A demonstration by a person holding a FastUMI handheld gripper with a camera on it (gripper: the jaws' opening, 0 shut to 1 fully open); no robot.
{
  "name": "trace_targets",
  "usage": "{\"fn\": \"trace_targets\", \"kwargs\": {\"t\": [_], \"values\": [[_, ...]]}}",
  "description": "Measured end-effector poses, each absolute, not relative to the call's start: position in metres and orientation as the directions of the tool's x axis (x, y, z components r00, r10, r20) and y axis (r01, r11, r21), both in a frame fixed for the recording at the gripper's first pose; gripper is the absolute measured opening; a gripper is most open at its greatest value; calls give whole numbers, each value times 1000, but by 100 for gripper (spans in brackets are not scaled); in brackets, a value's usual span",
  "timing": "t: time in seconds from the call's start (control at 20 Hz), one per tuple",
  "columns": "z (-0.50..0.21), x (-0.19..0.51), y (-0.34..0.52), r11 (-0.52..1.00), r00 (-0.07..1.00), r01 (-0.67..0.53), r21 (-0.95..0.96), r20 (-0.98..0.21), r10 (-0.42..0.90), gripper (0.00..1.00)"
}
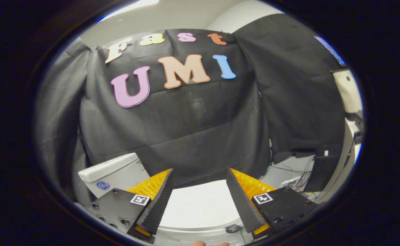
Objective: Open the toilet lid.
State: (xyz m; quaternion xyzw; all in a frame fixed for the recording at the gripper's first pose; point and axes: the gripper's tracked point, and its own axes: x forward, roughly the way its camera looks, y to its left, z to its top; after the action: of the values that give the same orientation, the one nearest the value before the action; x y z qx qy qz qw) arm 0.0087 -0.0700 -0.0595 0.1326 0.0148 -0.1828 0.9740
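Between the two fingers of the gripper [200,177] lies the white lid [200,206] of the toilet, flat and closed, with its smooth top facing up. The jaws stand wide apart and hold nothing; each finger is on one side of the lid, and I cannot tell whether the tips touch it or hang a little above it. A small dark round button [233,228] sits at the near edge of the toilet, just beside the right finger. At the very bottom, a fingertip [198,243] of a person is seen.

Beyond the left finger stands the white tank [112,172], a box with a flat cover and a small blue round mark on its front. Behind the toilet and the tank hangs the black cloth [200,130] of the booth wall, with folds in it. To the right of the right finger, near the floor, there are some thin cables [297,184] and a dark box [324,169]. Farther up on that side is a white panel [348,90].
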Motion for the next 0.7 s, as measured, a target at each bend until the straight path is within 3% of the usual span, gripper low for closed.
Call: {"fn": "trace_targets", "kwargs": {"t": [0.15,0.7], "values": [[-102,10,-86,839,907,421,345,-153,-393,94],[-232,27,-74,600,847,529,600,-413,-333,89]]}}
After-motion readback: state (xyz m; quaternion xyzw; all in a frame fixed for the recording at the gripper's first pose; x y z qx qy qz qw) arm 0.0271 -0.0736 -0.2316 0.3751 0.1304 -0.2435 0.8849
